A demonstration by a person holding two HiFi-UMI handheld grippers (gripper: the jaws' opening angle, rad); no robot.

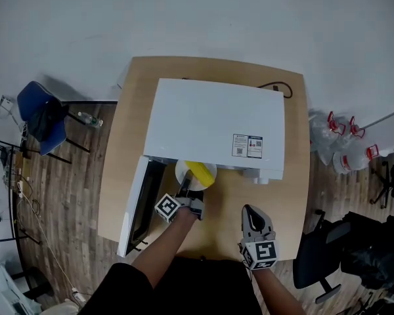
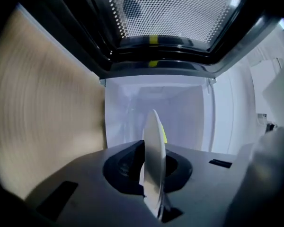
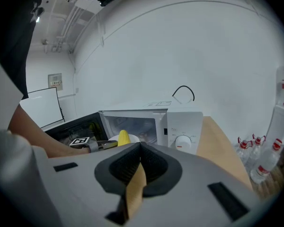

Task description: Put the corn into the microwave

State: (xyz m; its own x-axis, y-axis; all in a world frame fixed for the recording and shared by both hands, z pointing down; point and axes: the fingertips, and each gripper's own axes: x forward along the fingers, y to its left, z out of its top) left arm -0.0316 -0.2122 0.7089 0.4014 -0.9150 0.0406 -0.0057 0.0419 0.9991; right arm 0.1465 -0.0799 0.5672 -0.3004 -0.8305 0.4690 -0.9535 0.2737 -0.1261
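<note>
- The corn (image 1: 200,172), a yellow cob, lies on a white plate (image 1: 182,170) right at the open mouth of the microwave (image 1: 213,120), above the front of the table (image 1: 289,176).
- The left gripper (image 1: 184,190) is clamped on the plate's near rim. The bare forearm behind it reaches forward from the person's body, and its marker cube (image 1: 167,207) faces up.
- The right gripper (image 1: 249,210) hangs over the table's front part, apart from the microwave, tilted somewhat downward. Its jaws are pressed together with nothing between them.
- The microwave's door (image 1: 134,205) is swung out to the left.
- A label (image 1: 247,146) with red and blue blocks sits on the microwave's top, but its print is too small to read.
- Only the right gripper view shows the control dial (image 3: 183,140) on the front panel and the lit cavity behind the cob.
- Only the left gripper view looks into the cavity. There the plate appears edge-on between the jaws, the corn is a yellow sliver behind it, and the door's mesh window (image 2: 175,13) fills the top.
- Only the head view takes in the blue chair (image 1: 39,117) on the left, while the red-capped bottles (image 1: 341,140) on the right also show in the right gripper view.
</note>
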